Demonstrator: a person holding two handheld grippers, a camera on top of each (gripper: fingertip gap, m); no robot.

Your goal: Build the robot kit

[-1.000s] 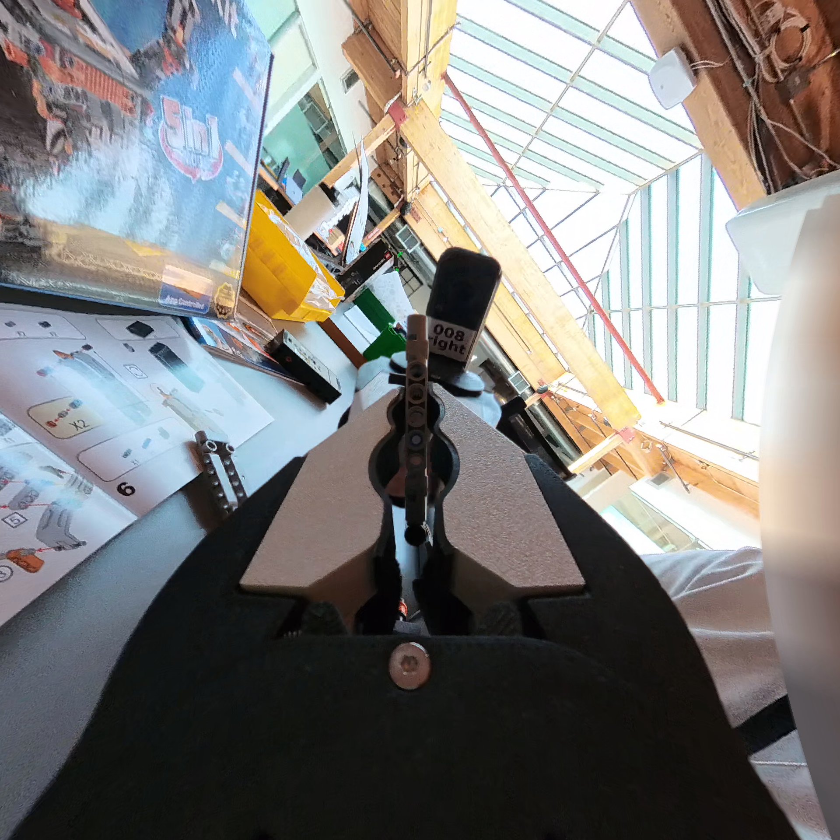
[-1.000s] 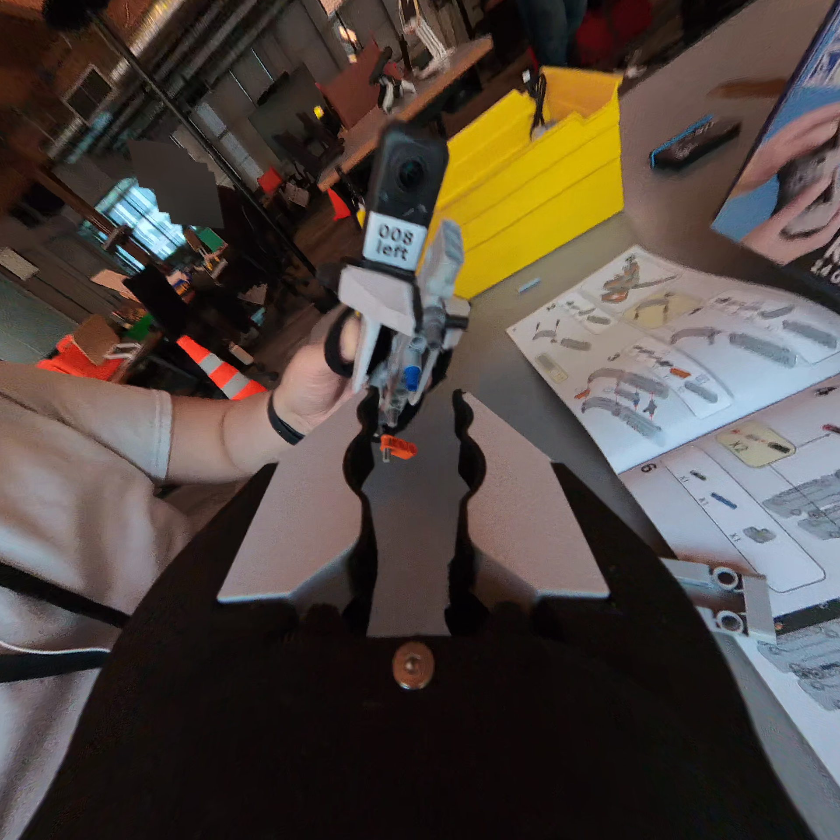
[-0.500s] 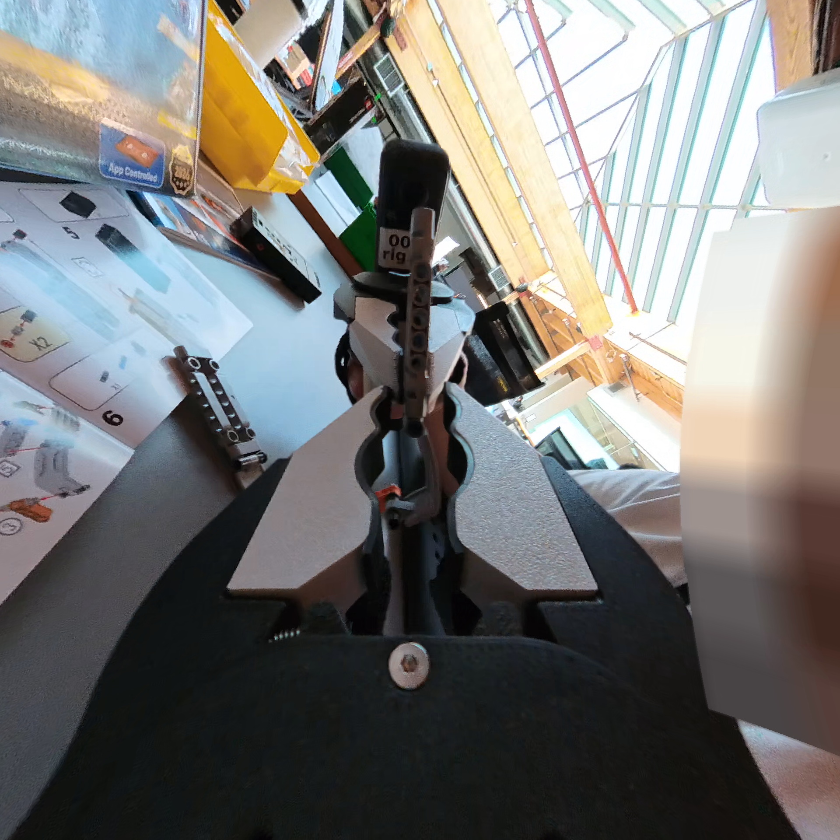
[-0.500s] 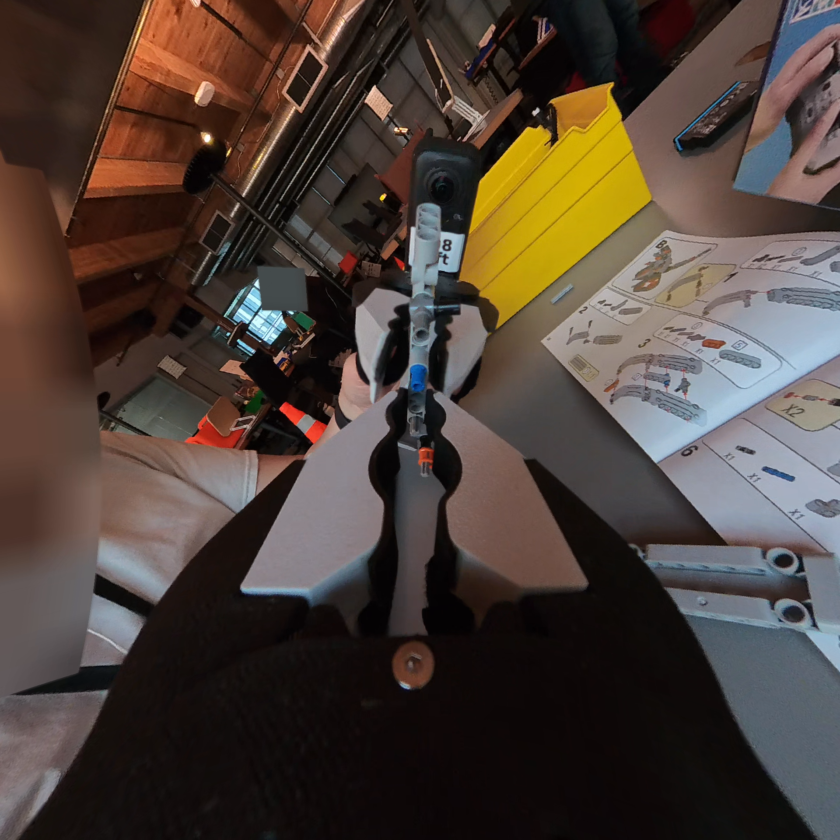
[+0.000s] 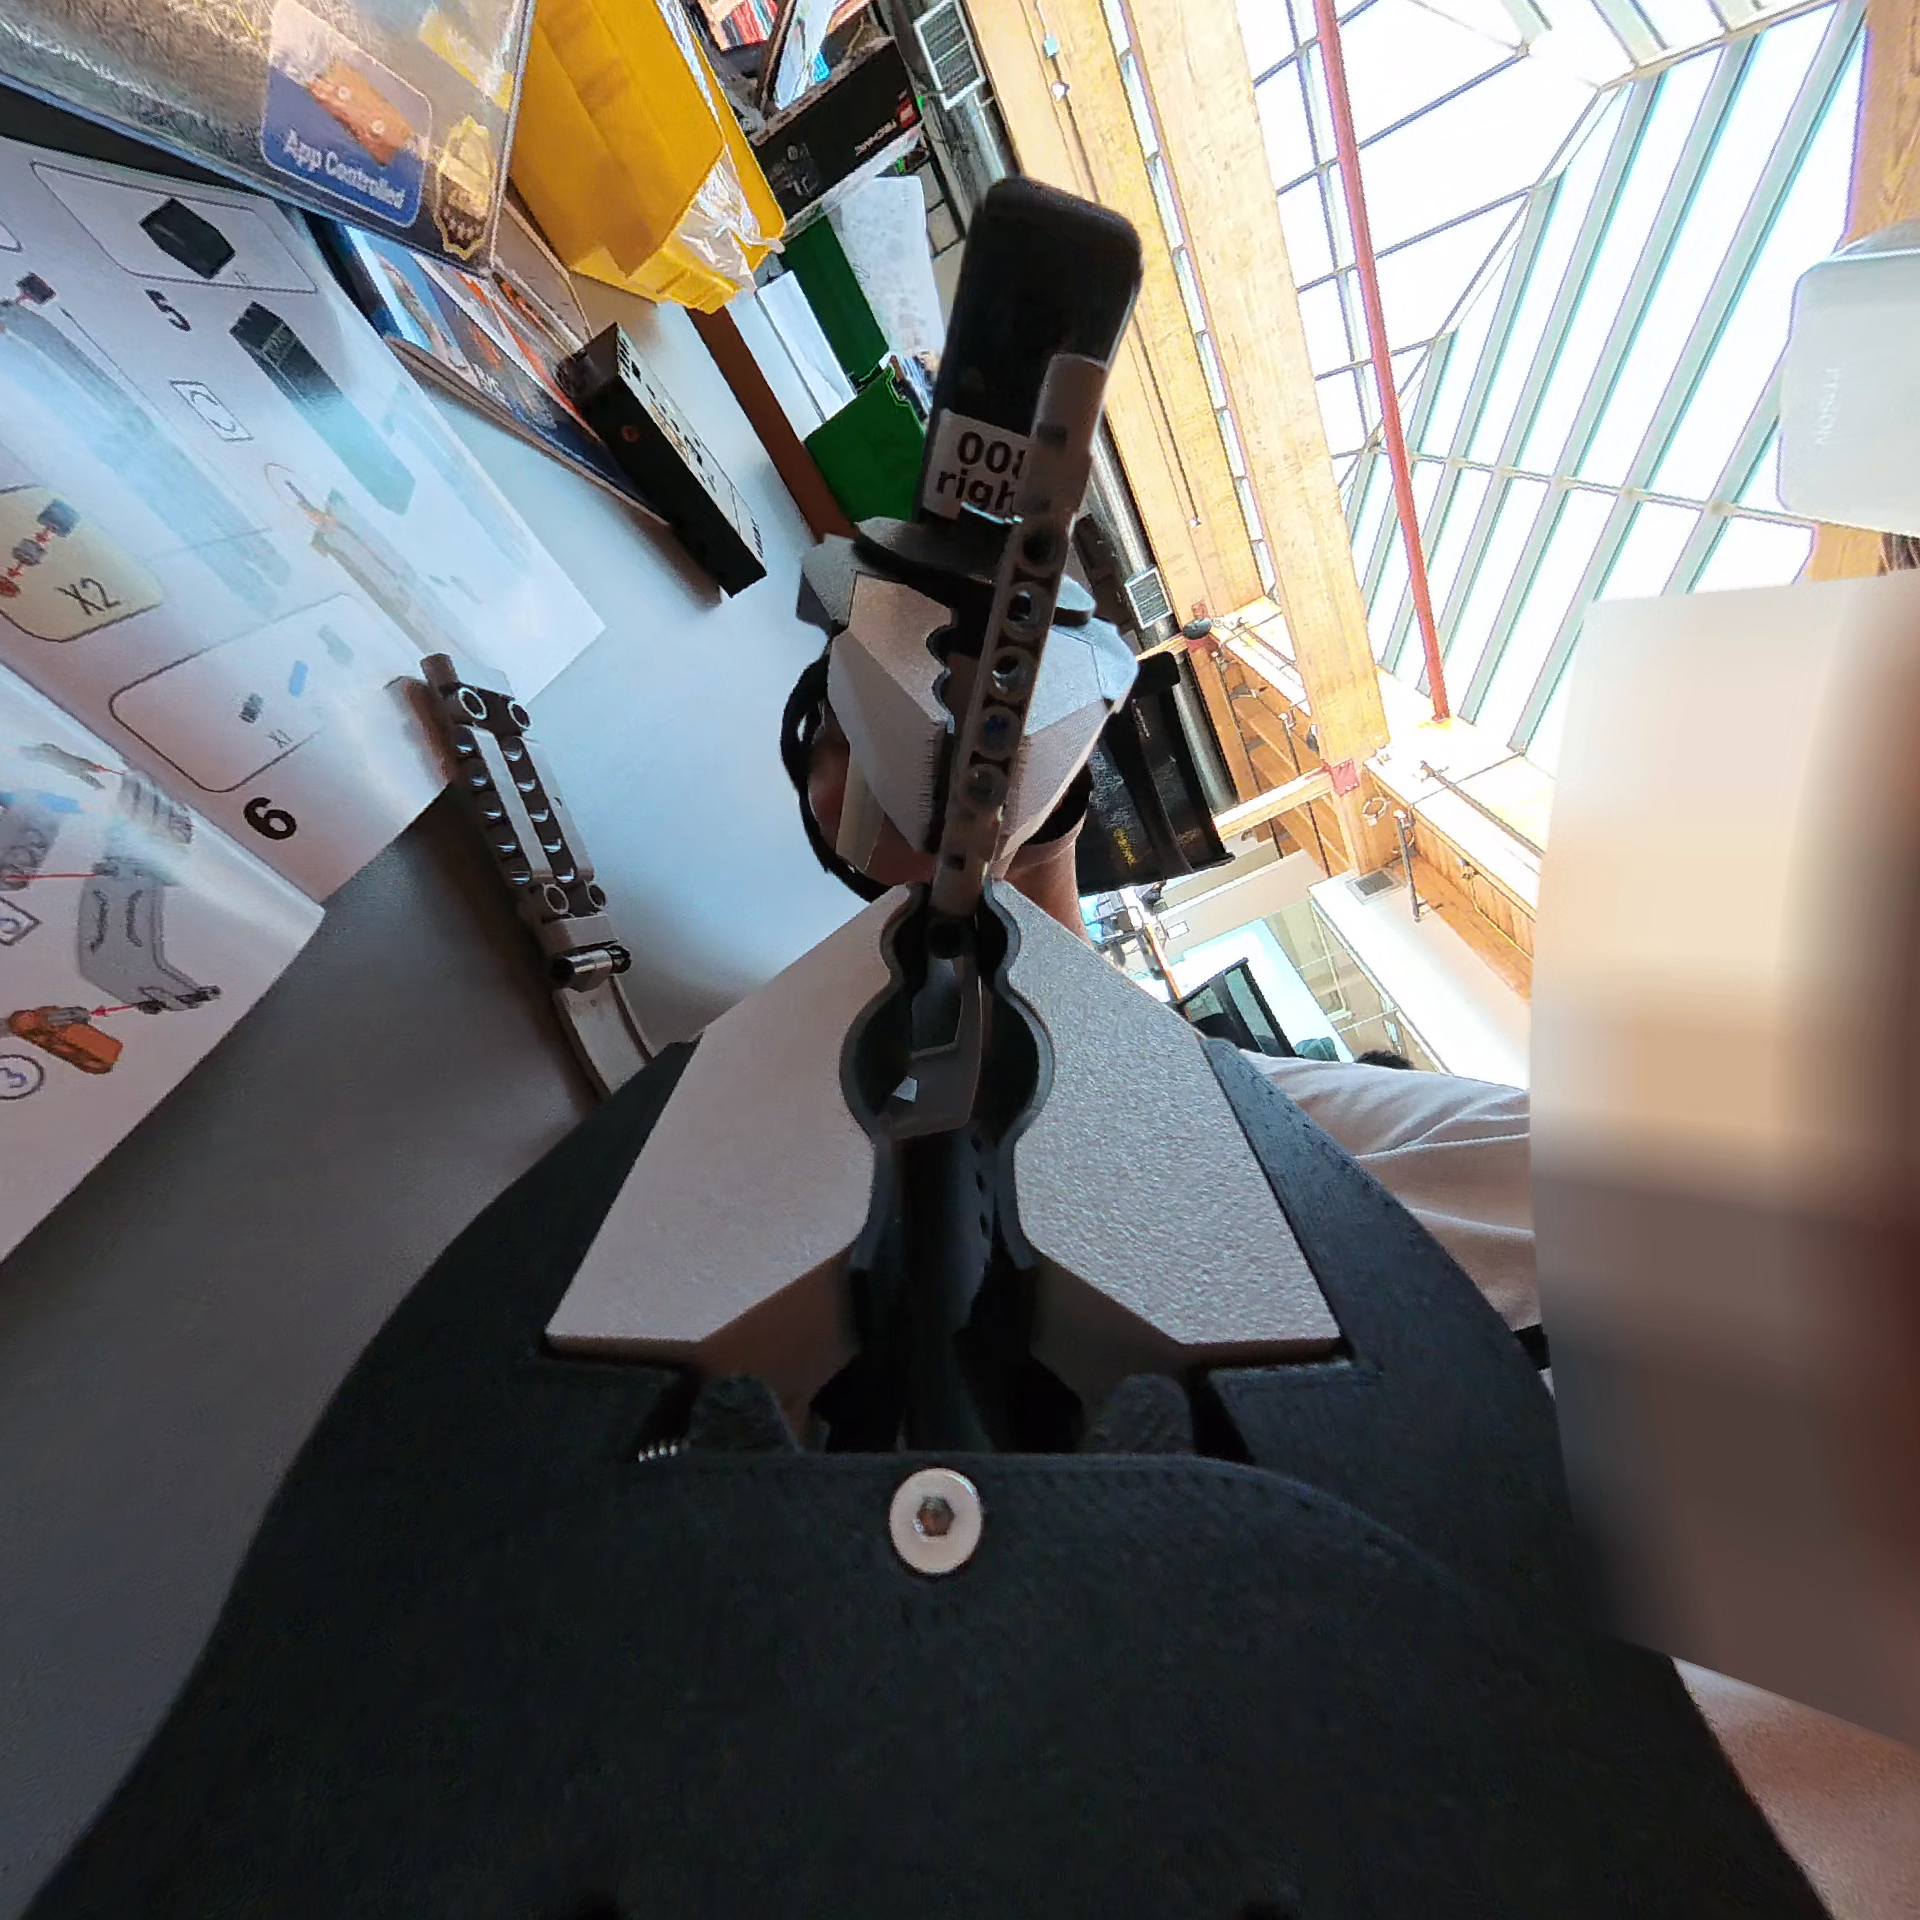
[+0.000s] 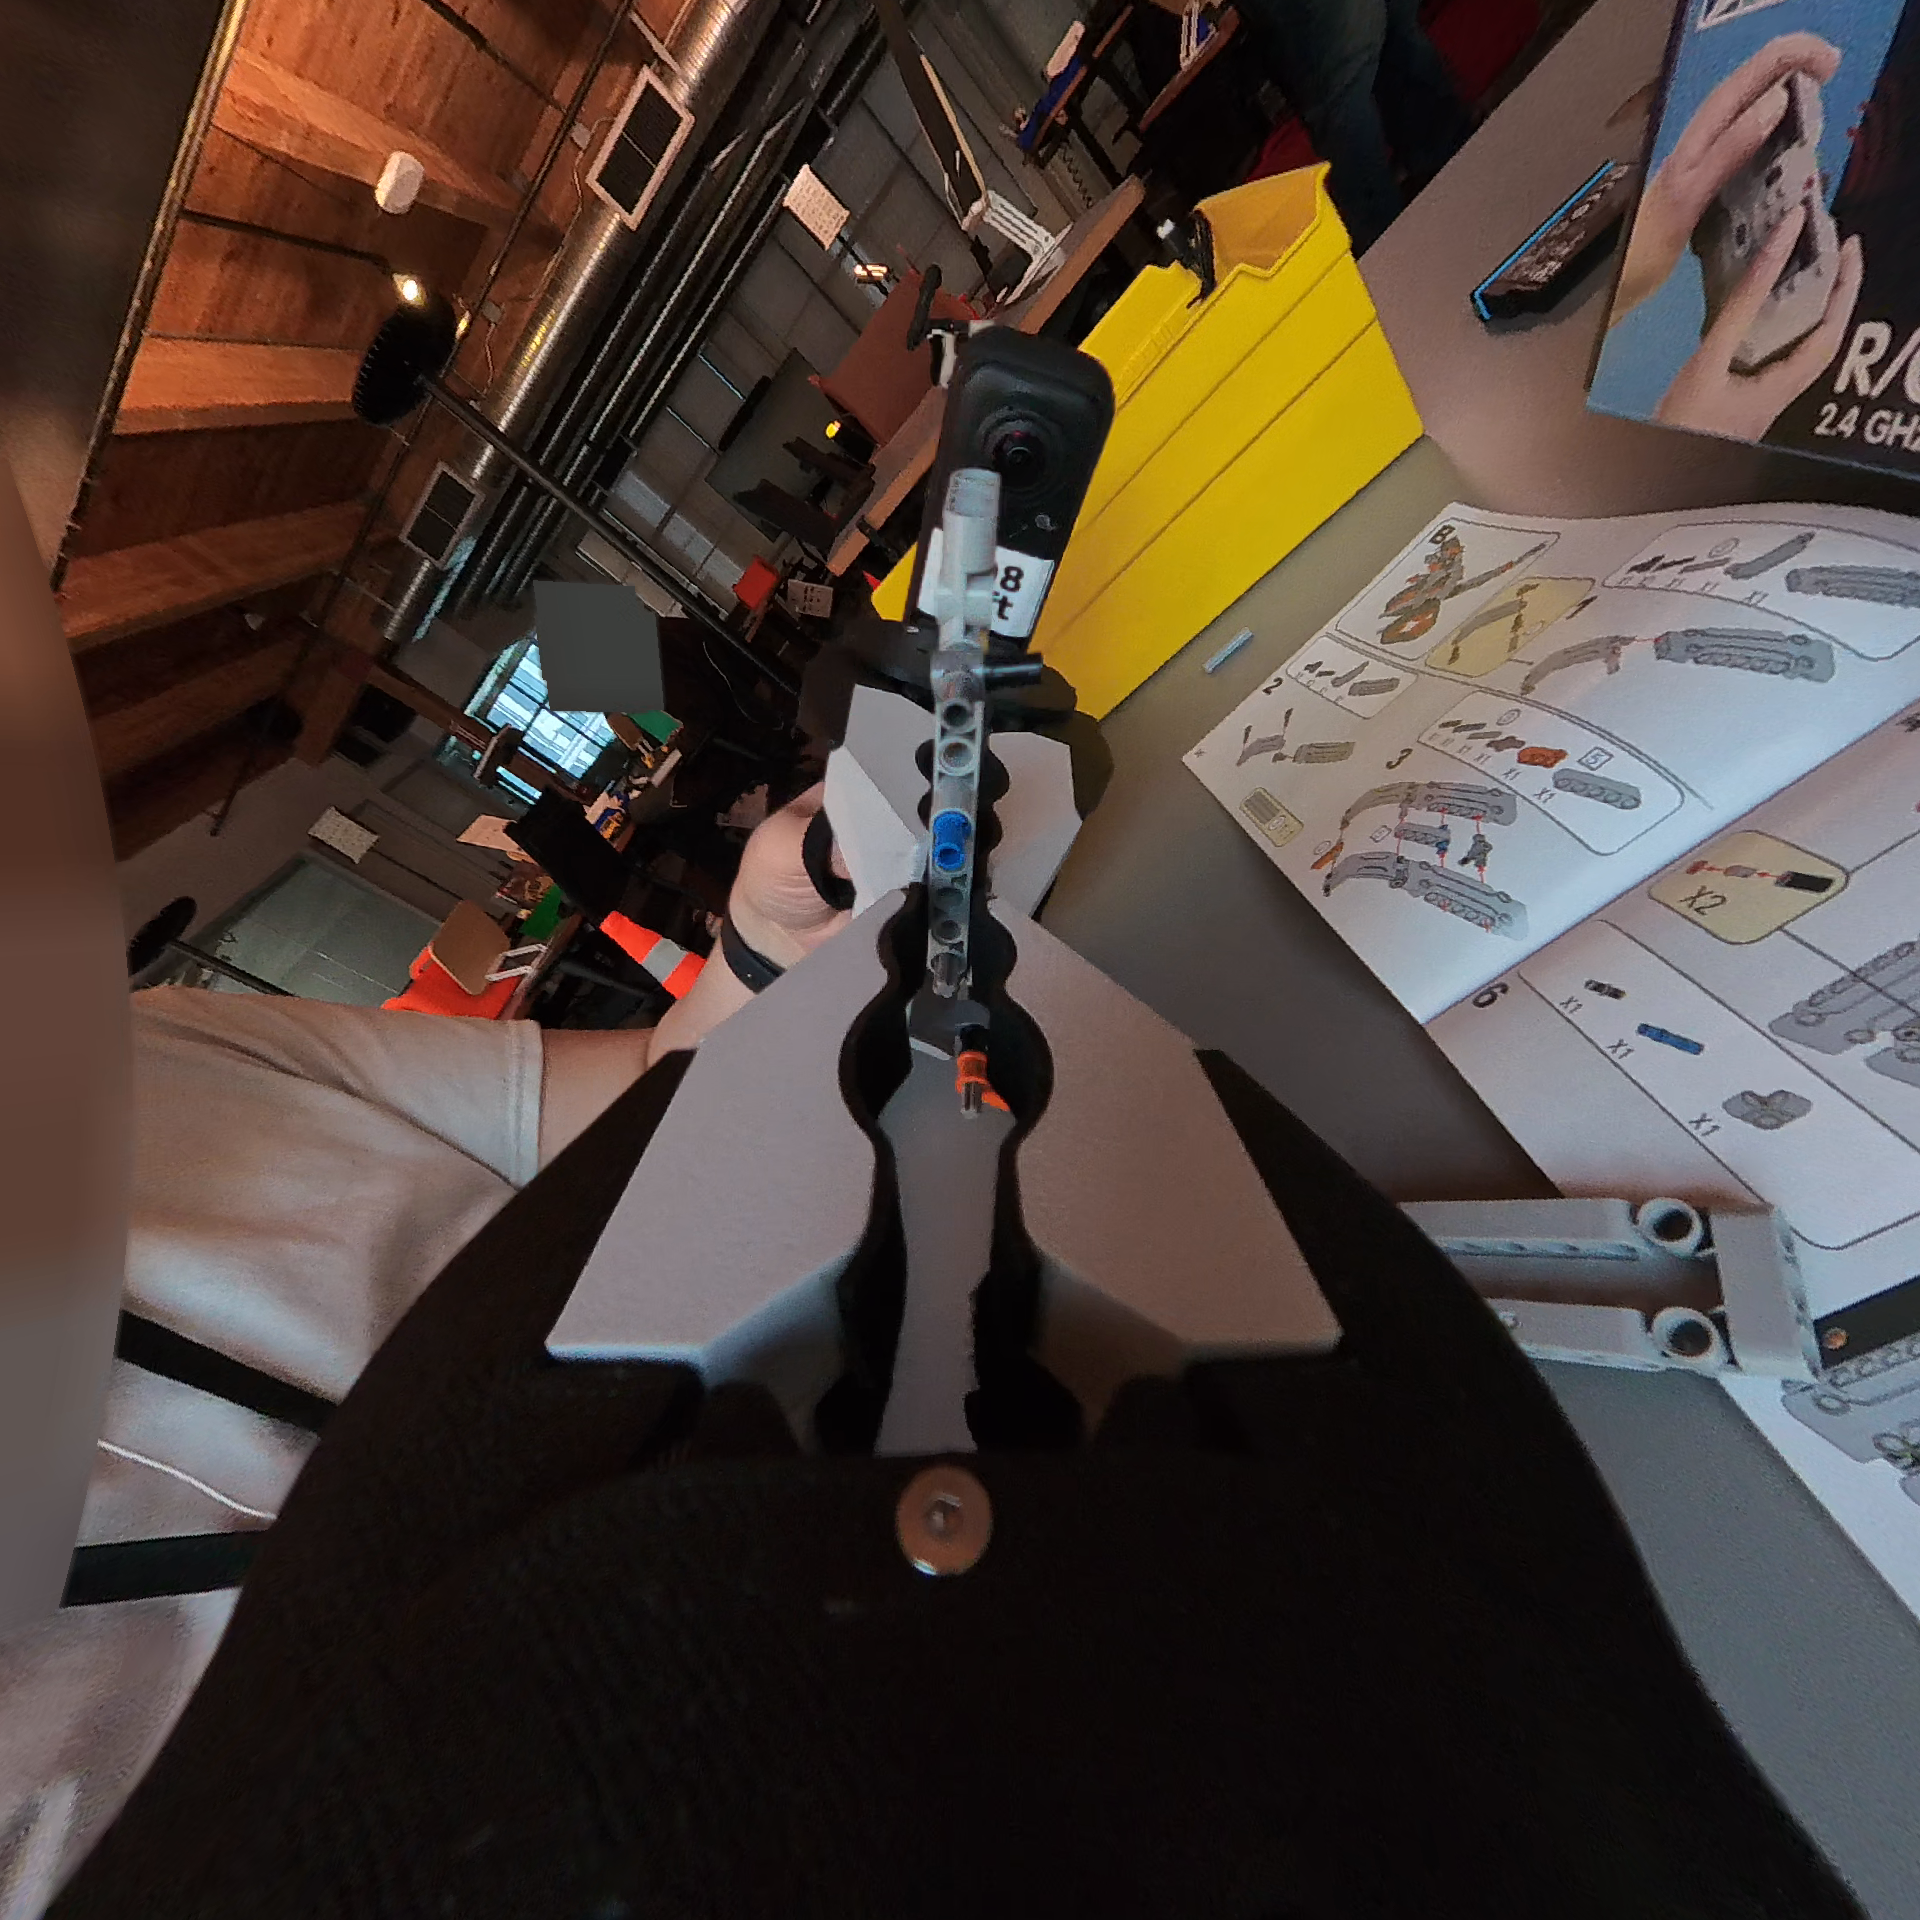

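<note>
The two grippers face each other nose to nose above the bench (image 5: 644, 727), and a grey pinned beam assembly (image 5: 987, 707) runs in a line between them. The left gripper (image 5: 948, 935) is clamped on one end of that assembly, its jaws drawn in tight around the part. The right gripper (image 6: 951, 935) is closed about the other end, where an orange pin (image 6: 971, 1070) sits in the notch between its jaws and a blue pin (image 6: 948, 840) shows farther along the beam. Just beside the left gripper on the bench lies a second grey beam assembly (image 5: 520, 800), partly on an open instruction booklet (image 5: 260, 540). A yellow bin (image 6: 1226, 436) and a printed box (image 6: 1787, 208) stand beyond, well apart from both grippers.
</note>
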